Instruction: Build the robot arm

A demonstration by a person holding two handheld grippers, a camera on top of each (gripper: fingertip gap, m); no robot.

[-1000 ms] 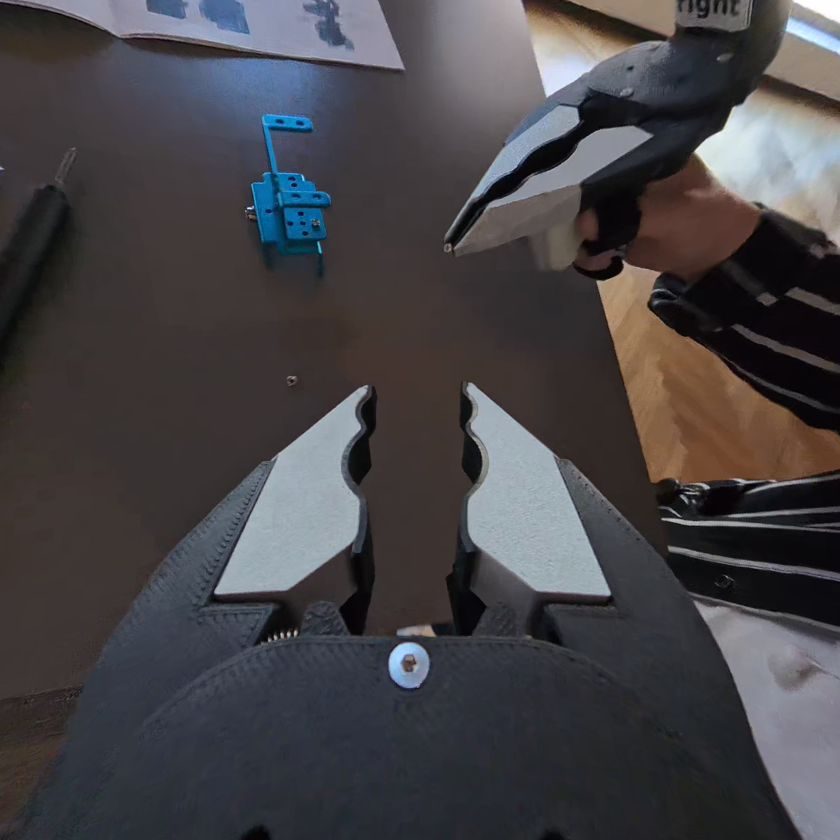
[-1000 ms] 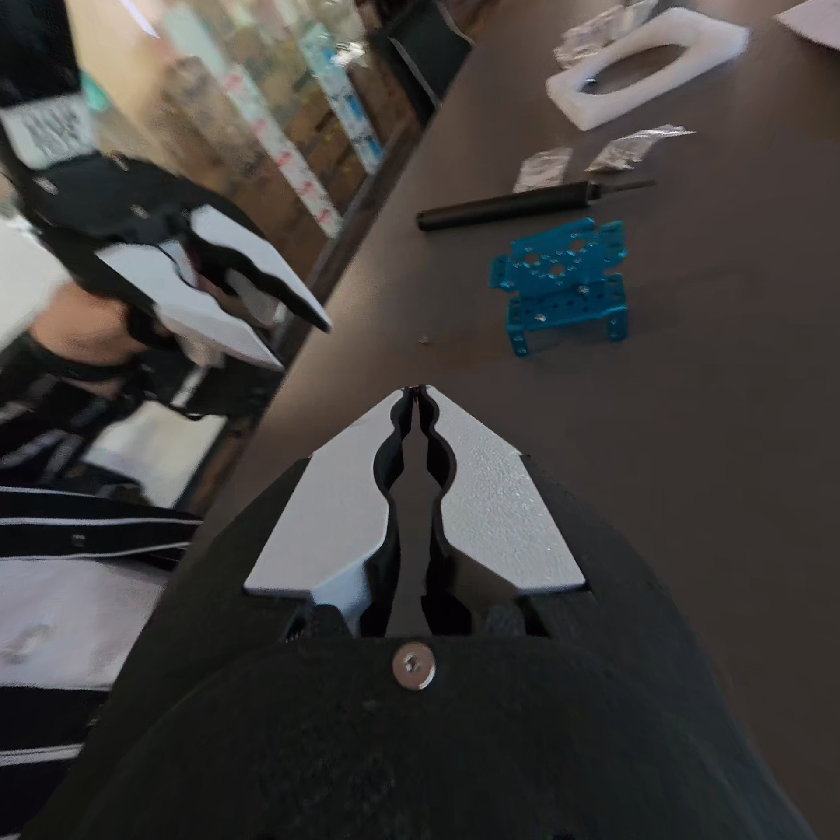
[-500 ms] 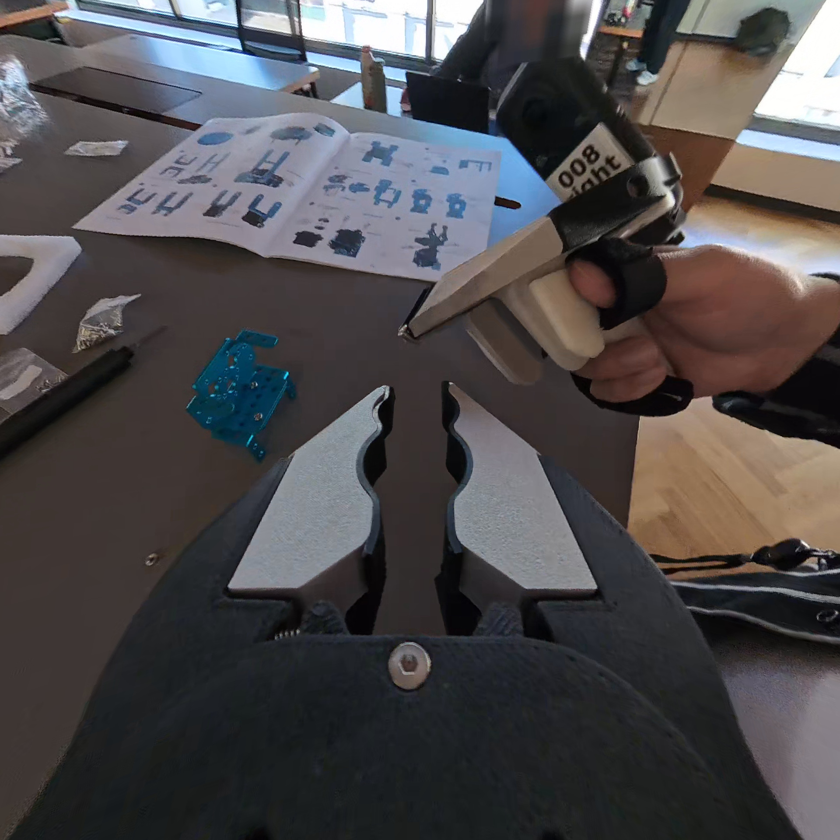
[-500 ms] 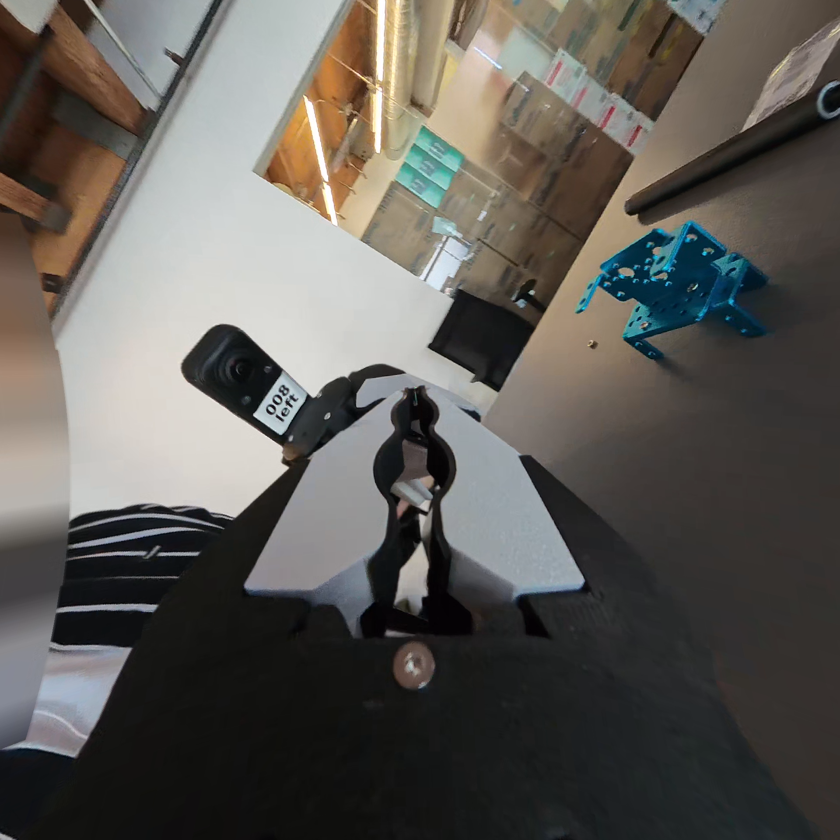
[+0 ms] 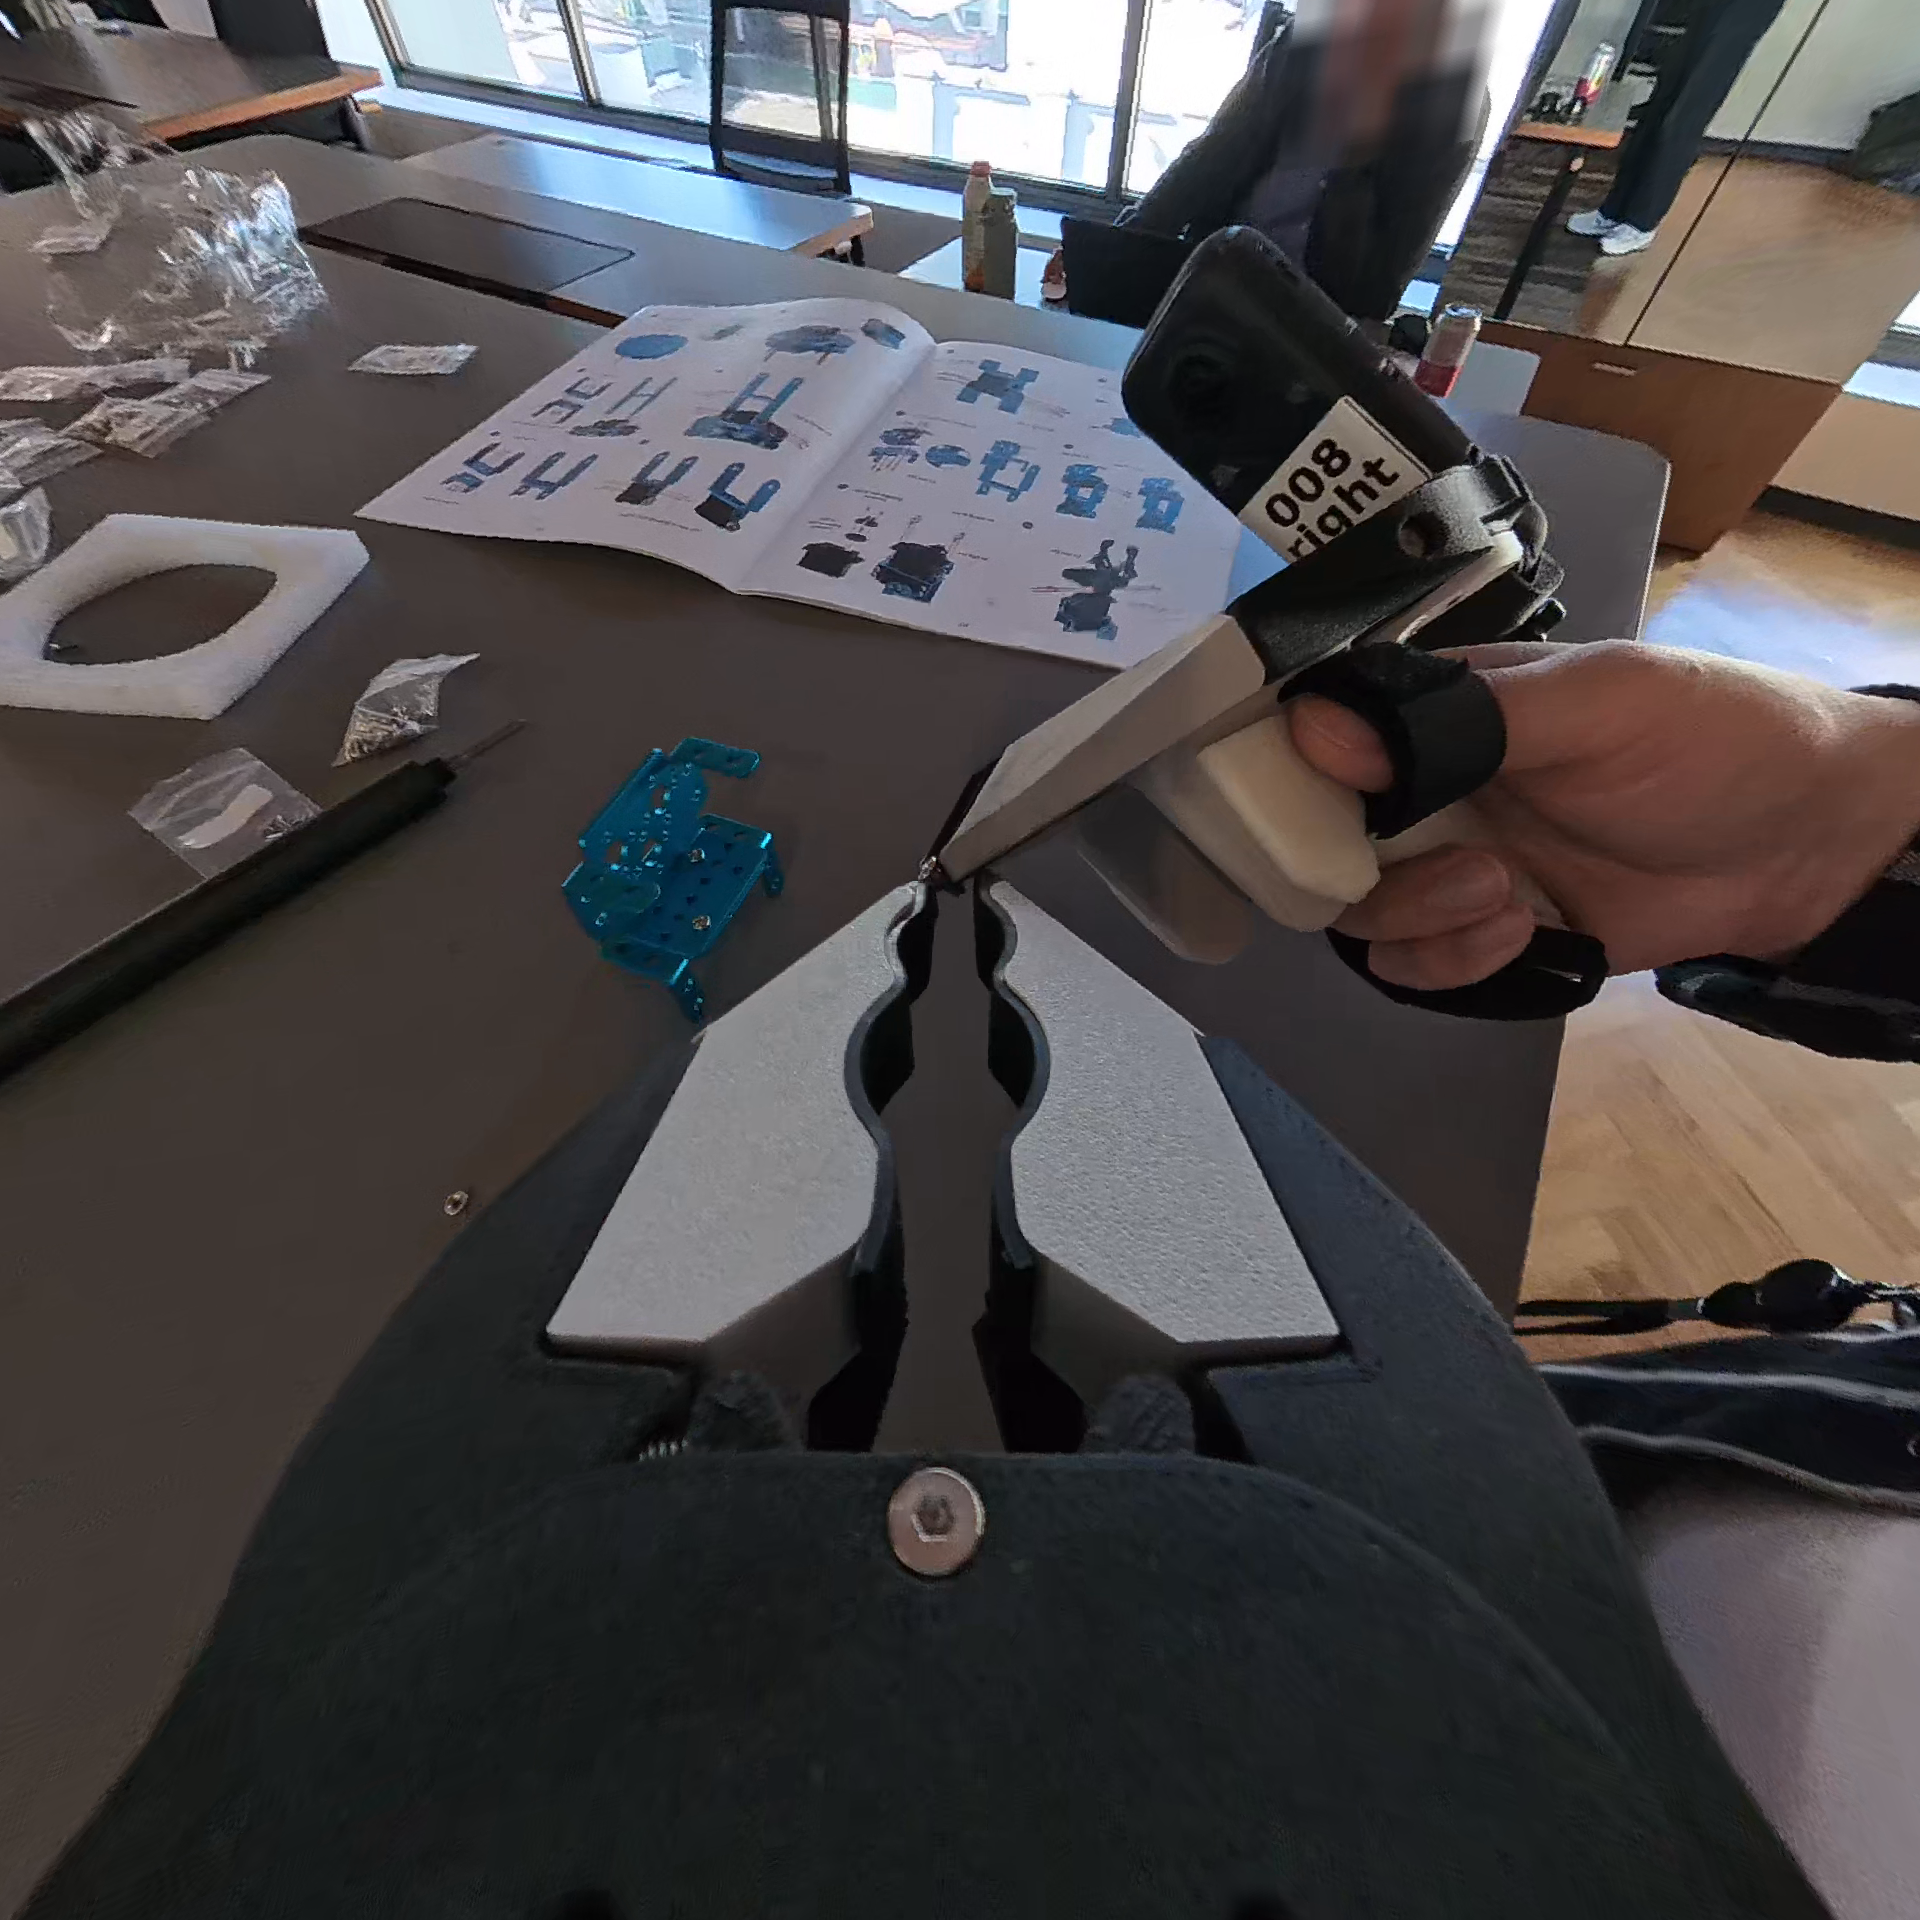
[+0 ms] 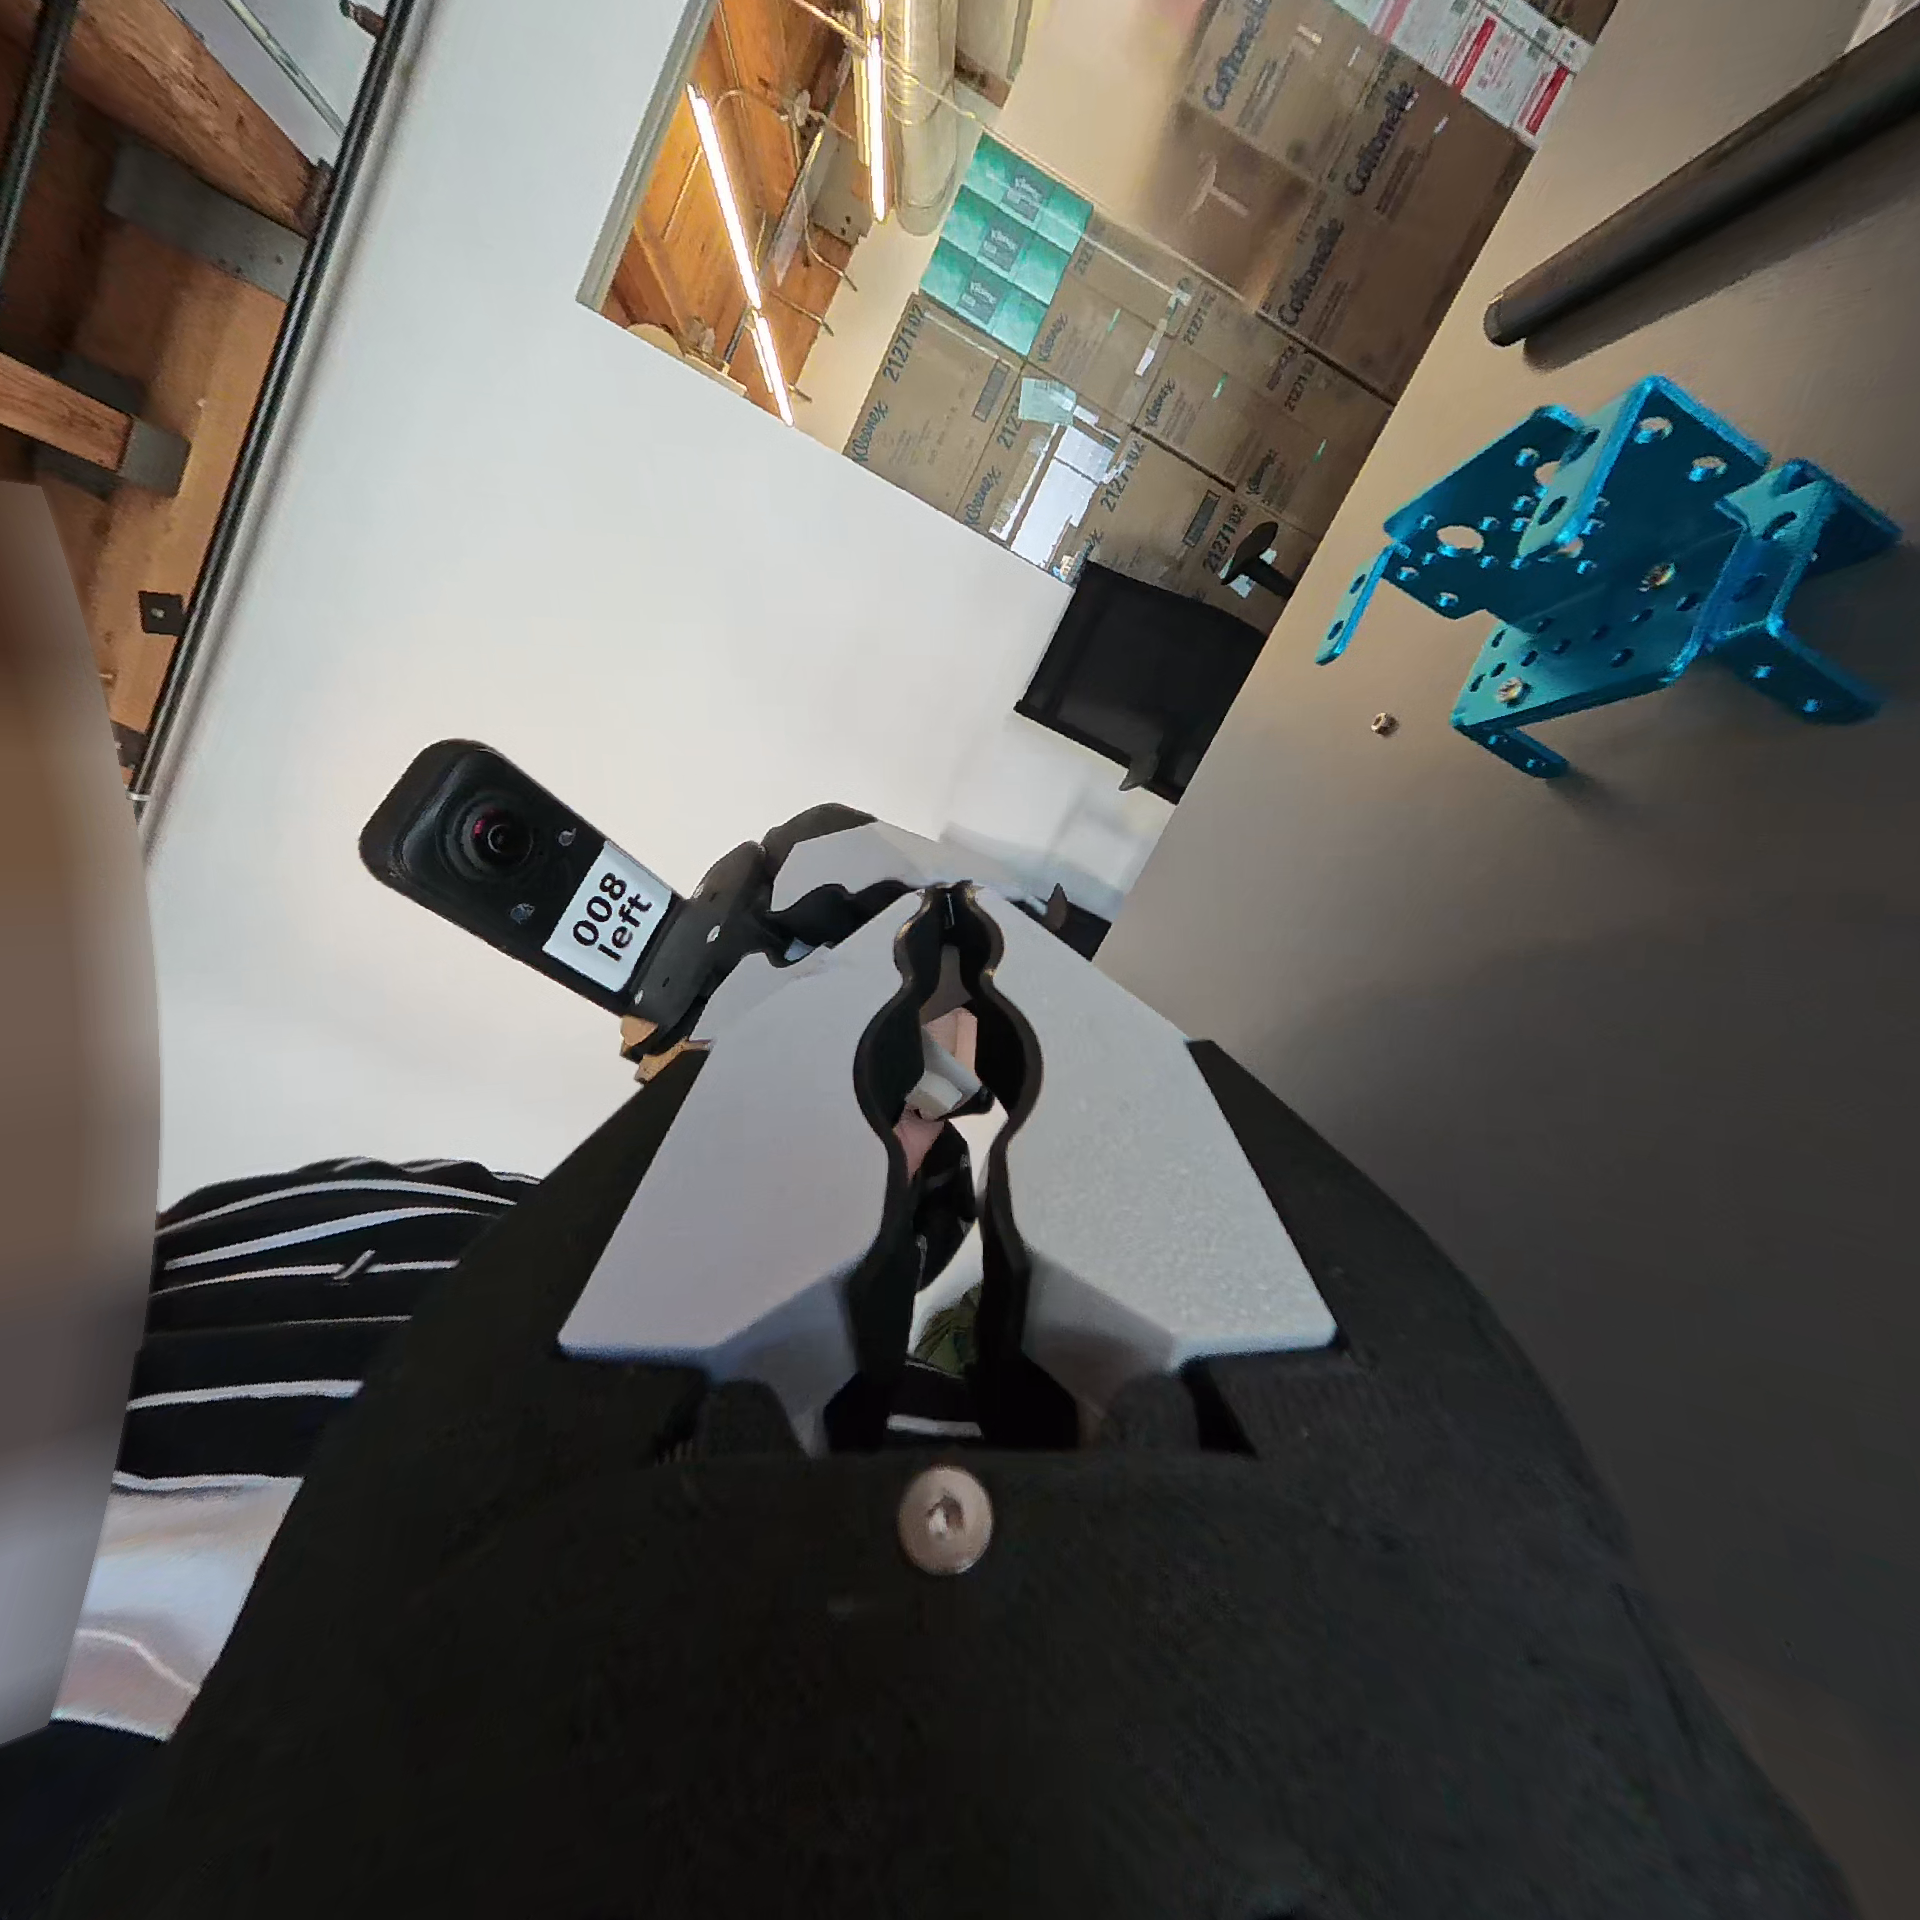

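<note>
While my left gripper (image 5: 948, 896) hovers above the dark table (image 5: 312, 1091) with its jaws slightly parted and empty, my right gripper (image 5: 940, 868), tips pinched together on what looks like a tiny screw (image 5: 928, 865), meets it tip to tip. Just beyond to the left lies a blue bracket assembly (image 5: 670, 868), a small nut (image 5: 454, 1203) nearer, a black screwdriver (image 5: 223, 899) and open manual (image 5: 831, 468) farther off.

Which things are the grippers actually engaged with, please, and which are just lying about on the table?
Engaged: right gripper, shut on a tiny metal part; left gripper, slightly open, tips beside it.
Lying about: blue bracket assembly, black screwdriver, loose nut, open manual, foam frame, plastic bags.
</note>
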